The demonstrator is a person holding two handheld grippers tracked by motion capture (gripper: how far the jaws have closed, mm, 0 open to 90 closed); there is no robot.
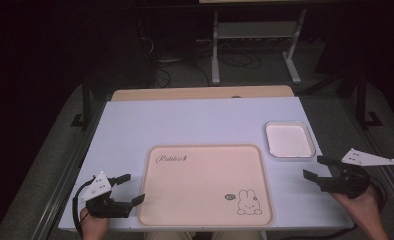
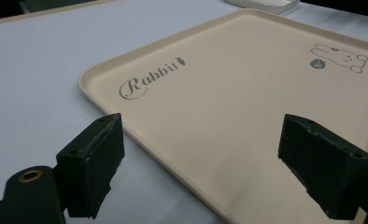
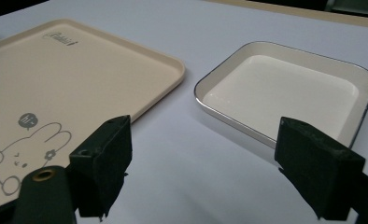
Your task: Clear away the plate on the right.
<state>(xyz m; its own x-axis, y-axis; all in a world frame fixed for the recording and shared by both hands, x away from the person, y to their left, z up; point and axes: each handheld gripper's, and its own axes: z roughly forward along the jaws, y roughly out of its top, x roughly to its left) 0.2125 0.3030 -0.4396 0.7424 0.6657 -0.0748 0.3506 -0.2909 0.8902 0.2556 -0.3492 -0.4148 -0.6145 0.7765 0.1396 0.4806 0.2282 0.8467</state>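
Note:
A beige tray point(image 1: 205, 185) with a rabbit drawing and the word "Rabbit" lies at the front middle of the white table. A small white square dish point(image 1: 289, 140) sits just beyond its right far corner. My left gripper point(image 1: 127, 188) hovers open at the tray's left front corner, jaws wide apart over the tray's point(image 2: 229, 107) edge, nothing between them. My right gripper point(image 1: 318, 168) is open to the right of the tray, just in front of the dish point(image 3: 285, 91). In the right gripper view the tray point(image 3: 79, 74) lies to the left.
The white table point(image 1: 185, 120) top has bare room behind the tray and at the left. A wooden strip point(image 1: 200, 93) runs along its far edge. Beyond it, a metal stand point(image 1: 255, 40) and cables sit on the dark floor.

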